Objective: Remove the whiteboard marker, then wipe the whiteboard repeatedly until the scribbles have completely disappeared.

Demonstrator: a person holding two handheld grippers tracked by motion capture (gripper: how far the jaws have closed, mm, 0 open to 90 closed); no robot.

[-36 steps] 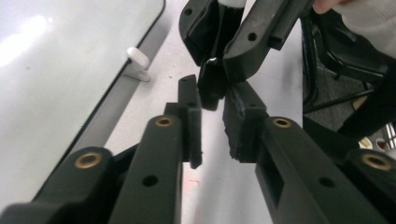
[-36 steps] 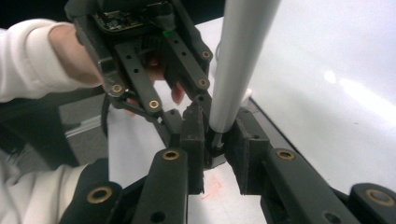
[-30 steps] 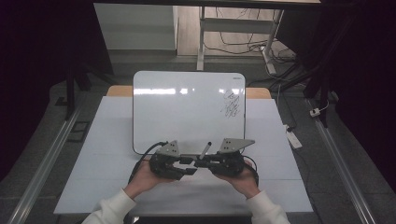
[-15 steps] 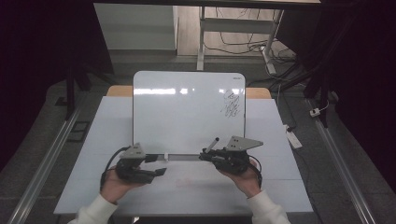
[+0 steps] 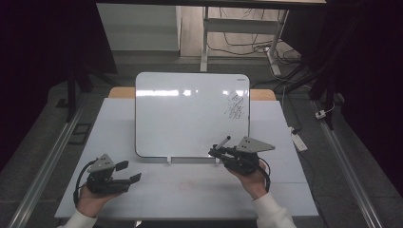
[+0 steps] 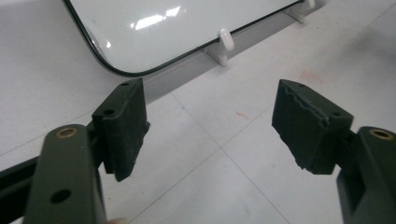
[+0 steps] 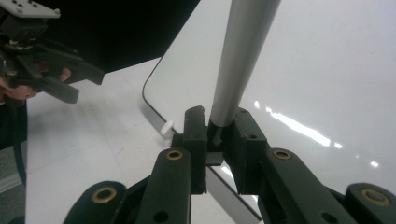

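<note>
Holding the slim silver-grey marker pen (image 7: 243, 56) is my right gripper (image 5: 219, 151), its fingers (image 7: 195, 140) clamped tight around the pen's lower end so the barrel sticks up and forward over the bottom edge of the glossy white rectangular whiteboard (image 5: 190, 109). That board stands tilted on small white clip feet (image 6: 223, 41) near the far side of the white table (image 5: 199, 190), with a black scribble (image 5: 236, 105) already in its upper right part.

My left gripper (image 5: 127, 172) sits low over the table's near left corner, well apart from the board. Its fingers (image 6: 122, 126) have just been opening and now stand wide with nothing between them, only bare table beneath.

I judge the pen is prepared and the writing step is about to begin. The next move calls for me to raise the right hand and tip the pen's far end onto the board face, pressing lightly enough that the propped board does not slide back on its feet. The left hand could steady the board's edge if it shifts.
</note>
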